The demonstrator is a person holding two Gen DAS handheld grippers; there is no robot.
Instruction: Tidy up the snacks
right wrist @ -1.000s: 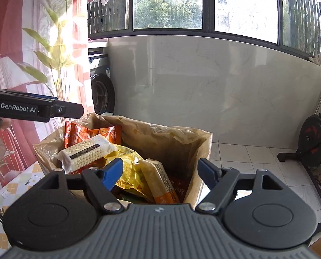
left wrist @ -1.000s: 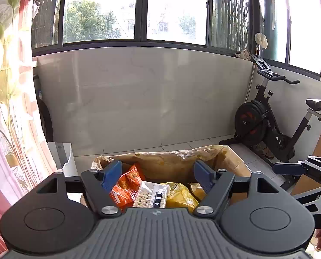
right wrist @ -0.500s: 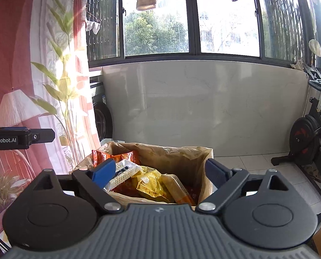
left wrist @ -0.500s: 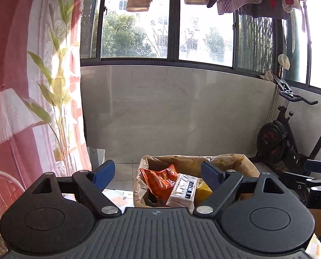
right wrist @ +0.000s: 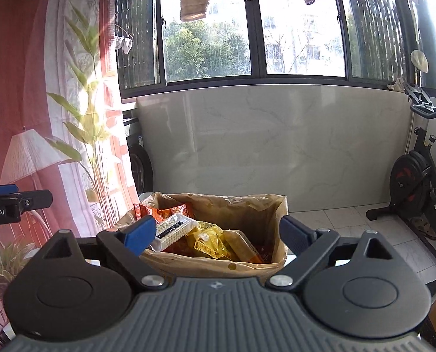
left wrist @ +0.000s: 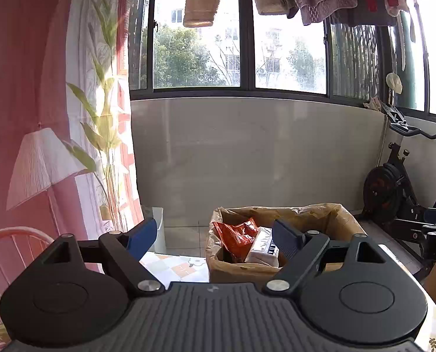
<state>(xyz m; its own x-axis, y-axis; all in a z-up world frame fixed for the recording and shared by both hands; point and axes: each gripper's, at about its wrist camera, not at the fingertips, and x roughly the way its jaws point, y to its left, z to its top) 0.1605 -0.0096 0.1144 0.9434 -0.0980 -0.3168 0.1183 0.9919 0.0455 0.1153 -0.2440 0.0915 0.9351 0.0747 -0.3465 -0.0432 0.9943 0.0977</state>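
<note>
Two grippers: both held back from a paper-lined box of snacks; nothing between either pair of fingers
Left gripper: jaws spread wide, freshly opened further; tiled tabletop below
Box contents: orange packet at left; white pack beside it; yellow packets toward the middle
Right gripper: jaws likewise parted wide, just widened
Far right: exercise bike against the wall

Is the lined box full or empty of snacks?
Partly full: the box holds an orange bag, a white pack and yellow packets.
</note>
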